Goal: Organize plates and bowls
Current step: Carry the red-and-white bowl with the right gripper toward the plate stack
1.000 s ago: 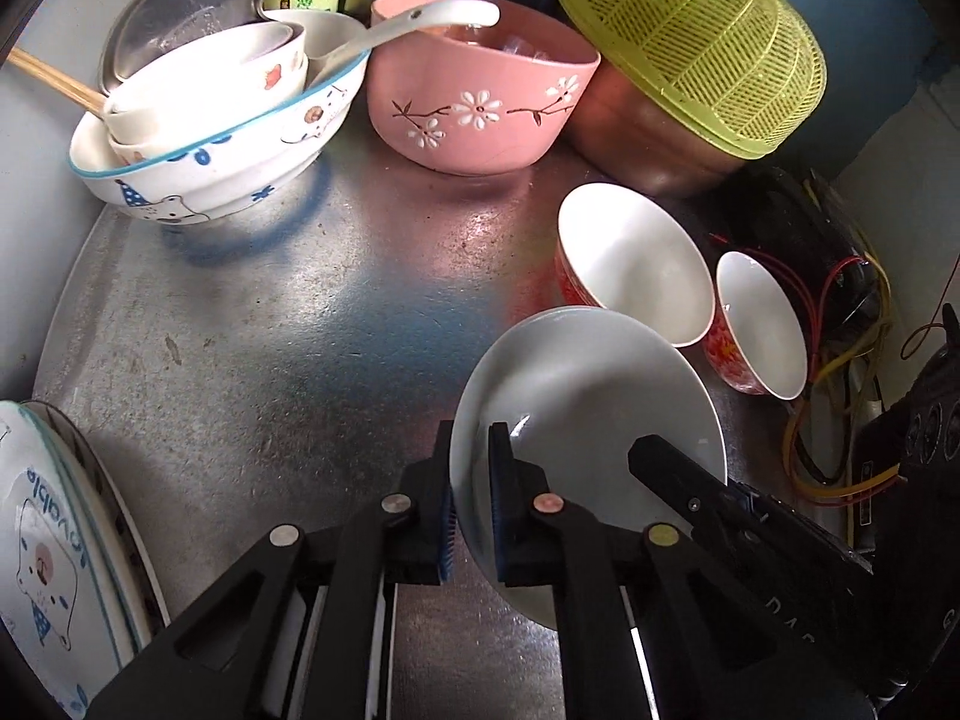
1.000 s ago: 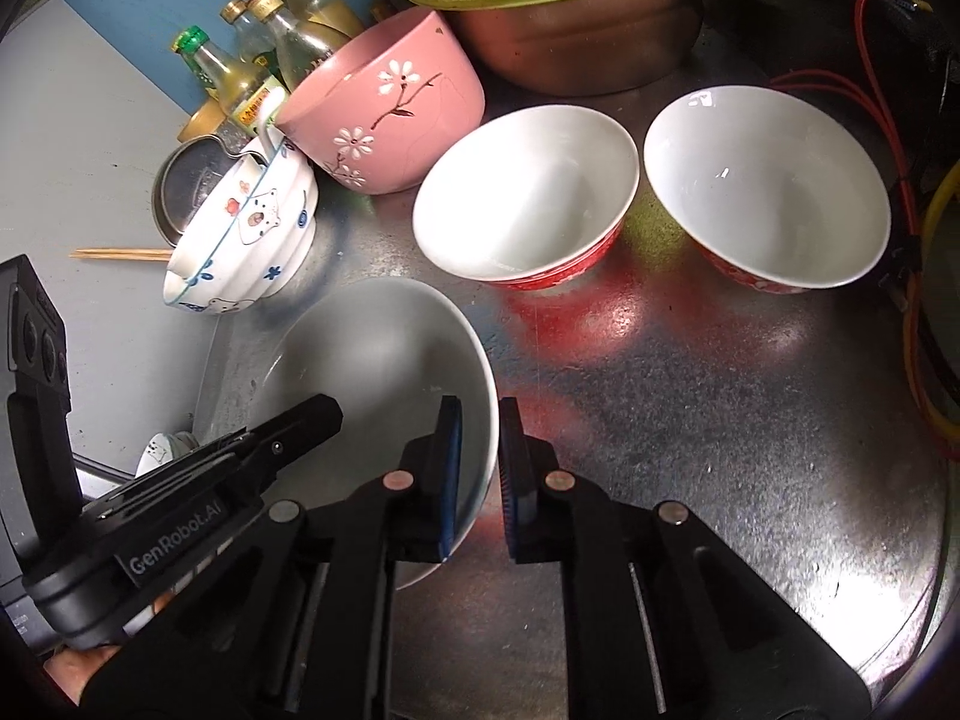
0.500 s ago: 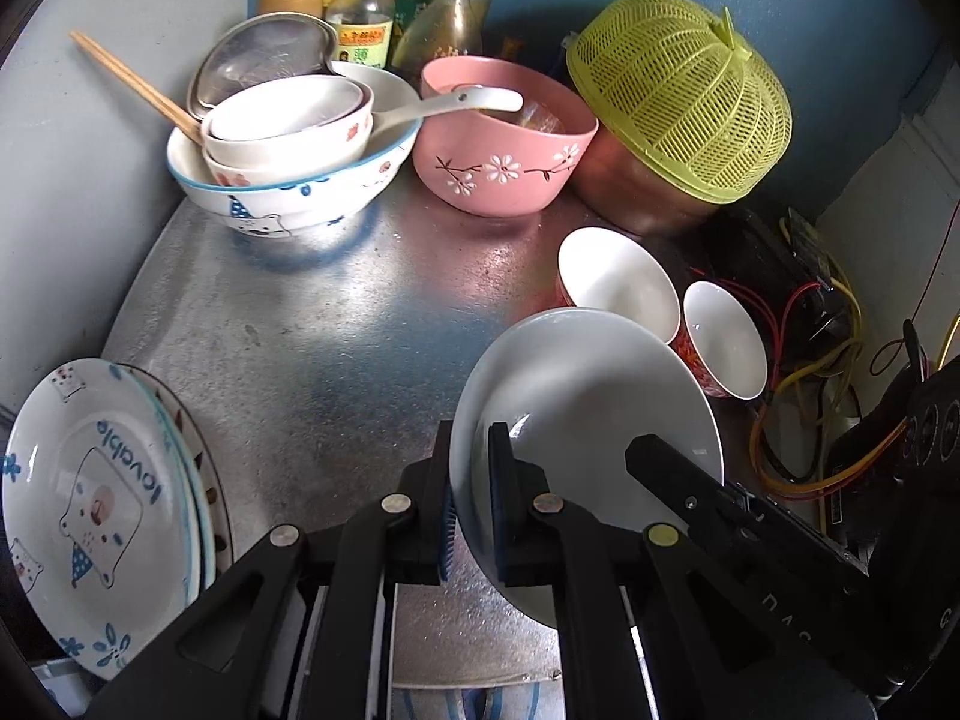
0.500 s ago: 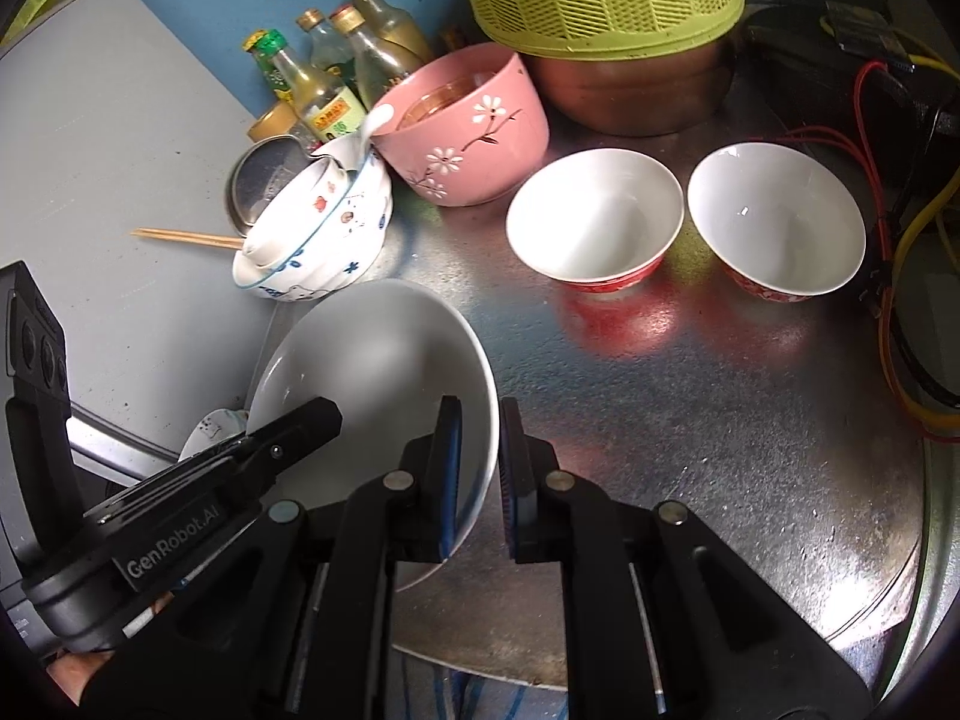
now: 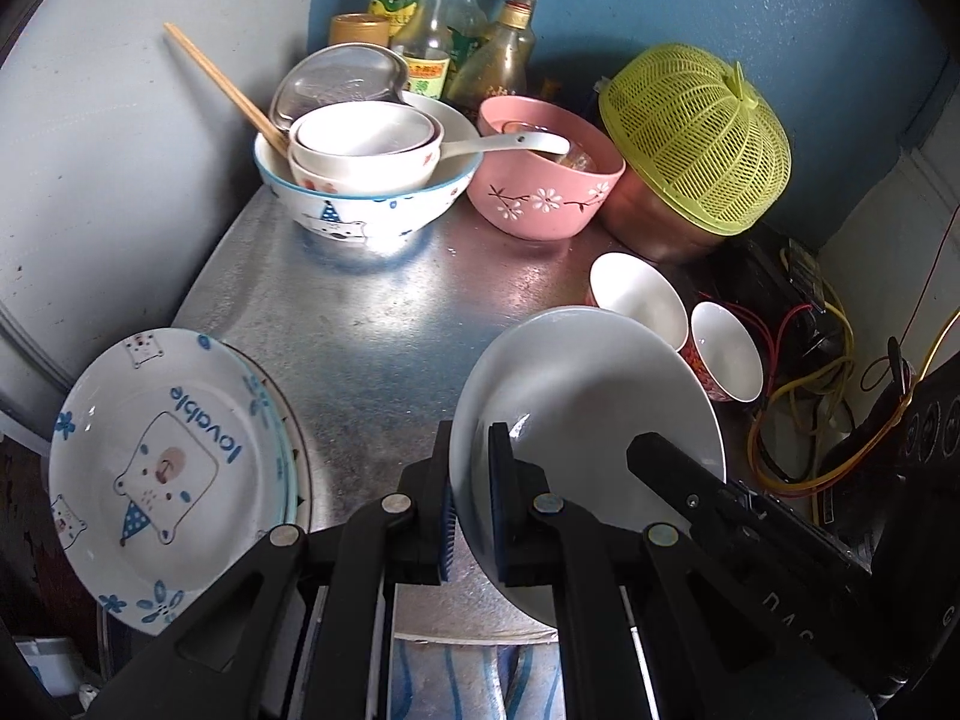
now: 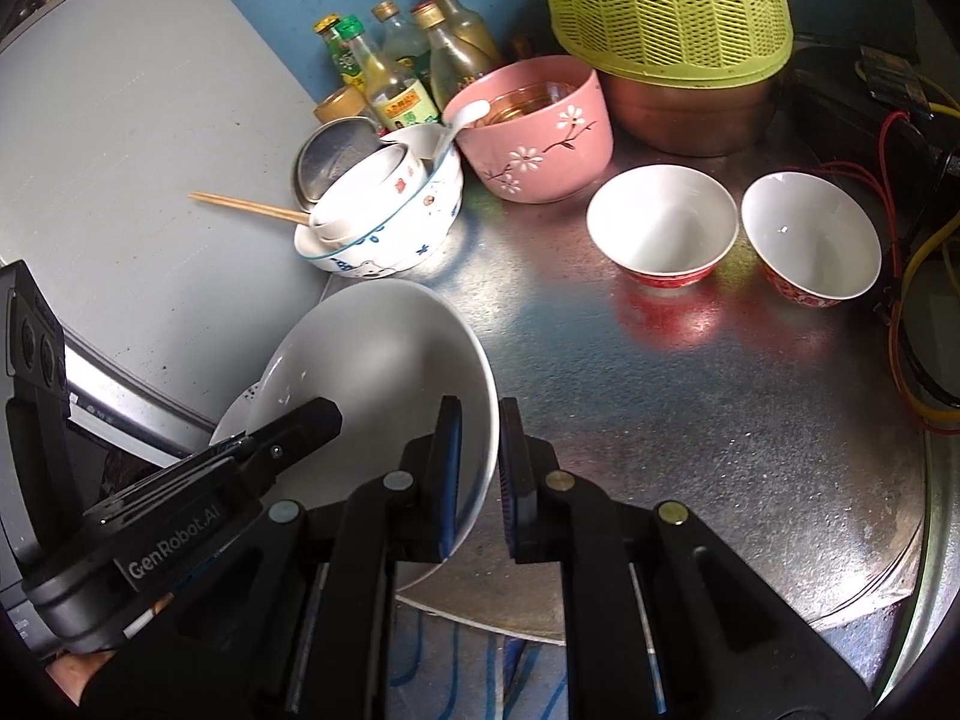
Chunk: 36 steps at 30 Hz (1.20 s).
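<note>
Carrying the white bowl point(image 5: 588, 396) above the surface point(image 5: 372, 324), you grip its rim with left tongs point(image 5: 469, 510) and right tongs point(image 6: 478, 474) clamped tight. Next, steer toward the plates point(image 5: 156, 468) at nine o'clock, keeping it level.

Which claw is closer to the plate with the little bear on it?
Left. The left claw grips the white plate's edge right beside the bear plate. The right claw holds that plate's opposite edge, farther away.

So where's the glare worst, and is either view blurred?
Left wrist: bright hotspot on the metal tabletop under the bear-print bowl; sharp, edges fisheye-bent. Right wrist: red-tinted sheen below the red-rimmed bowl; also sharp.
</note>
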Tool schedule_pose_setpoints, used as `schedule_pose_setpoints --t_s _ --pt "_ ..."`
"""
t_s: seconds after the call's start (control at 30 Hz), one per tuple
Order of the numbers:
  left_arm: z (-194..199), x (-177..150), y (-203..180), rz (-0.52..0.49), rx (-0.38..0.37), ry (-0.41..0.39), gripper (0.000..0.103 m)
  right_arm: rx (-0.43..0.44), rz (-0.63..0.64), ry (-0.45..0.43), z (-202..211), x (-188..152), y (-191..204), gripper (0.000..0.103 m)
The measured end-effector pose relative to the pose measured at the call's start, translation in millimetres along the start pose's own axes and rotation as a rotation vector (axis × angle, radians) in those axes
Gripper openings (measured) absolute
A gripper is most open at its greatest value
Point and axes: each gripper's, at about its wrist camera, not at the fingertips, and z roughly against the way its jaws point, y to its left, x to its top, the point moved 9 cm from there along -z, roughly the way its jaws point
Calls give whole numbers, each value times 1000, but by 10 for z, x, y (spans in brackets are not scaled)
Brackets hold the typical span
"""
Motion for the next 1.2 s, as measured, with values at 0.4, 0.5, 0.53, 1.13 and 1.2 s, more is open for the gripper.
schedule_pose_setpoints --t_s 0.4,0.5,0.53,1.13,1.2 --pt "285 -73 473 72 31 -39 7 29 77 17 -70 -164 486 12" --pt "331 -95 587 90 38 -45 7 36 98 23 -93 -204 601 12" --pt "349 -106 634 97 42 -47 7 39 104 25 -107 -216 641 12" --pt "516 -365 1666 265 137 -46 7 97 234 133 -646 -557 1479 12" --pt "494 -398 1775 285 145 -39 7 99 251 146 -720 -600 1556 12"
